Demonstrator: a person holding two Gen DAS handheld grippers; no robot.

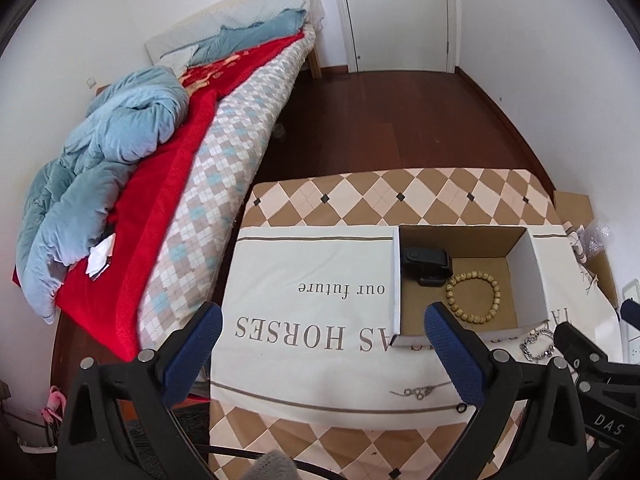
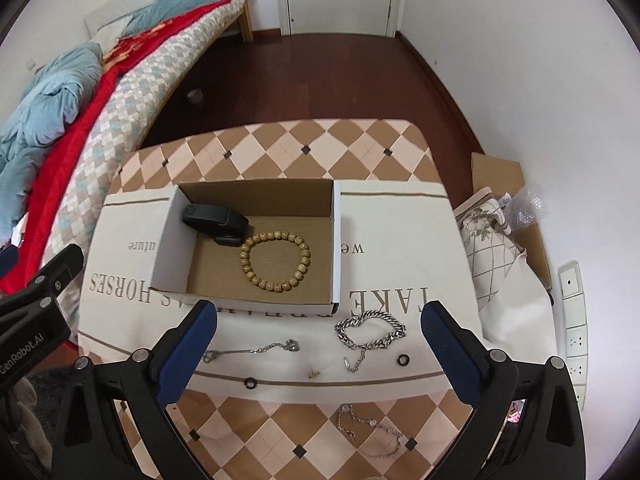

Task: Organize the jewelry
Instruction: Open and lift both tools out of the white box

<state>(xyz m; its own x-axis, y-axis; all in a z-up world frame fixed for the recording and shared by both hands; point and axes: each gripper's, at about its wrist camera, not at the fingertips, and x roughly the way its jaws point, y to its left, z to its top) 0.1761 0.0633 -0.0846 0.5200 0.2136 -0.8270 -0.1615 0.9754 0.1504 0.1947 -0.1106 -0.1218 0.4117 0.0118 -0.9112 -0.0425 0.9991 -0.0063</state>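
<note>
An open cardboard box stands on a cream cloth and holds a wooden bead bracelet and a black wristband. In front of the box lie a thick silver chain bracelet, a thin silver chain, a small gold stud and two black rings. Another thin chain lies on the checked tablecloth. My right gripper is open and empty, hovering over the loose jewelry. My left gripper is open and empty, left of the box.
The table has a brown and cream checked cloth. A bed with red and blue bedding stands to the left. Cardboard and bubble wrap lie on the floor at the right, beside a white power strip.
</note>
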